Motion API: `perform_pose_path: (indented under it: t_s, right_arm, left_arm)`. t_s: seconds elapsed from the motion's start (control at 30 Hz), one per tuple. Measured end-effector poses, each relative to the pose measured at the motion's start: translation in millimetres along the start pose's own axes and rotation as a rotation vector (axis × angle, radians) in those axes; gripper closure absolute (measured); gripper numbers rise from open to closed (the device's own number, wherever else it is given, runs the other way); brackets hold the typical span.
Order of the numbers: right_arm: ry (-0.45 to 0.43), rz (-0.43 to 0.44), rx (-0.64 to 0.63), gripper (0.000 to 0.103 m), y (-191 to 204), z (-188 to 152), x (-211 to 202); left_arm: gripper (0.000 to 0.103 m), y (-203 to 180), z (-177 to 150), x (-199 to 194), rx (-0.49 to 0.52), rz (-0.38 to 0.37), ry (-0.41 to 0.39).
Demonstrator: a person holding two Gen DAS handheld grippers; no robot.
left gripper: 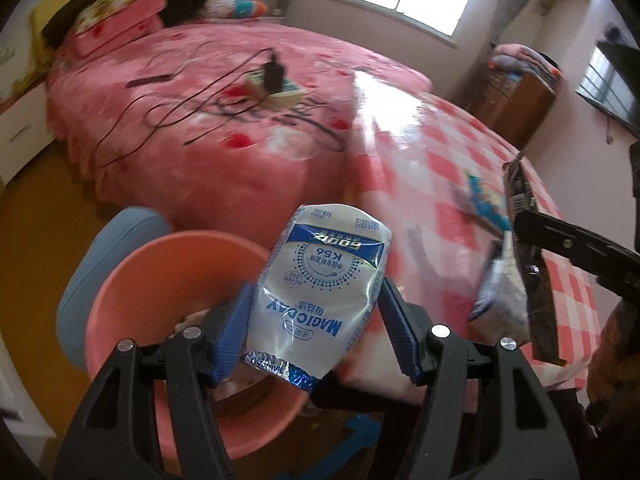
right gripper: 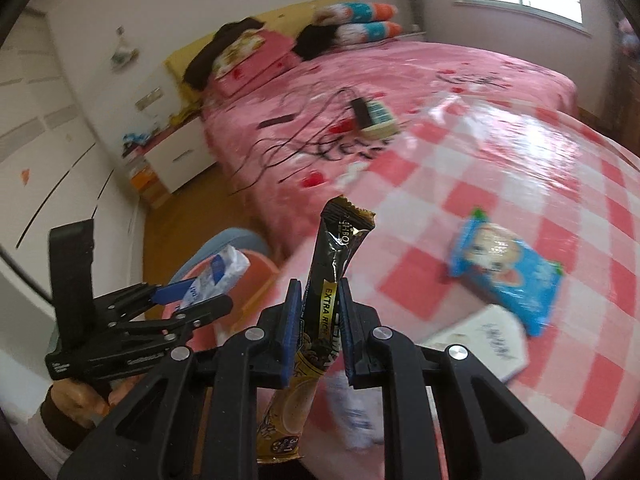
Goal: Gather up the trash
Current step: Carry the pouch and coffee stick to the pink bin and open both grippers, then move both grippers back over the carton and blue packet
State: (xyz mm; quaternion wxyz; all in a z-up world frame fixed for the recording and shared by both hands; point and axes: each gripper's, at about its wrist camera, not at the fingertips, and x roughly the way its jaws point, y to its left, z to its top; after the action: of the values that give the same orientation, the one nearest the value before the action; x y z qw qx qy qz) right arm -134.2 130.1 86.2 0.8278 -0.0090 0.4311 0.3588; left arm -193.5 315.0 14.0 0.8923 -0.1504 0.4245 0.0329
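My left gripper [left gripper: 316, 292] is shut on a white and blue milk pouch [left gripper: 320, 280], which hangs over the near rim of a salmon-pink basin [left gripper: 132, 264]. My right gripper [right gripper: 319, 286] is shut on a black and gold coffee sachet [right gripper: 334, 256] that stands upright between the pads, near the checked table's left edge. The right wrist view shows the left gripper [right gripper: 208, 292] with the pouch [right gripper: 220, 274] above the basin [right gripper: 264, 276]. On the table lie a blue snack packet [right gripper: 504, 268], a white packet [right gripper: 488, 340] and a blurred white wrapper [right gripper: 352, 412].
The basin sits by a blue stool cushion [left gripper: 92, 264] on the wooden floor. The red and white checked table [right gripper: 520, 168] abuts a pink bed [left gripper: 200, 120] strewn with cables and a power strip [left gripper: 276, 84]. A white cabinet [right gripper: 176, 152] stands by the wall. A hand [right gripper: 80, 396] holds the left tool.
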Motion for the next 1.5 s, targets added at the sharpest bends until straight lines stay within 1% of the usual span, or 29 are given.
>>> perform_pose_path:
  t_s: [0.13,0.33,0.47,0.53,0.6,0.67,0.7,0.73,0.8,0.93,1.03,1.13,1.37,1.5]
  right_arm:
    - [0.031,0.04,-0.049,0.084,31,3,20]
    - [0.076,0.089,-0.106,0.084,67,7,51]
    - [0.102,0.115,-0.146,0.083,91,8,74]
    - [0.113,0.128,-0.16,0.082,100,8,83]
    - [0.122,0.137,-0.17,0.081,107,9,96]
    - [0.129,0.14,-0.167,0.068,110,9,105]
    - [0.126,0.132,-0.157,0.054,109,9,107]
    - [0.12,0.123,-0.145,0.043,106,8,108]
    - [0.11,0.116,-0.128,0.039,102,8,107]
    - [0.078,0.072,-0.11,0.031,92,6,95]
    - [0.05,0.051,-0.09,0.03,83,4,84]
    - [0.029,0.035,-0.084,0.023,78,2,75]
    - [-0.027,-0.019,-0.098,0.02,70,-5,50]
    - [-0.058,-0.048,-0.094,0.017,60,-8,37]
  left_arm:
    - [0.039,34,-13,0,-0.069,0.039,0.015]
    - [0.039,75,-27,0,-0.153,0.087,0.026]
    - [0.039,91,-34,3,-0.185,0.106,0.032]
    - [0.039,99,-37,5,-0.196,0.129,0.032]
    - [0.035,105,-41,7,-0.209,0.144,0.031]
    - [0.027,113,-44,8,-0.232,0.164,0.03]
    - [0.026,115,-46,8,-0.24,0.176,0.029]
    - [0.024,118,-47,8,-0.249,0.189,0.027]
    - [0.022,121,-48,6,-0.255,0.198,0.015]
    - [0.02,121,-45,0,-0.25,0.237,-0.021]
    - [0.02,116,-41,-4,-0.228,0.24,-0.038]
    - [0.02,108,-37,-8,-0.208,0.231,-0.048]
    - [0.02,86,-30,-12,-0.162,0.21,-0.057]
    - [0.02,70,-25,-14,-0.132,0.182,-0.06]
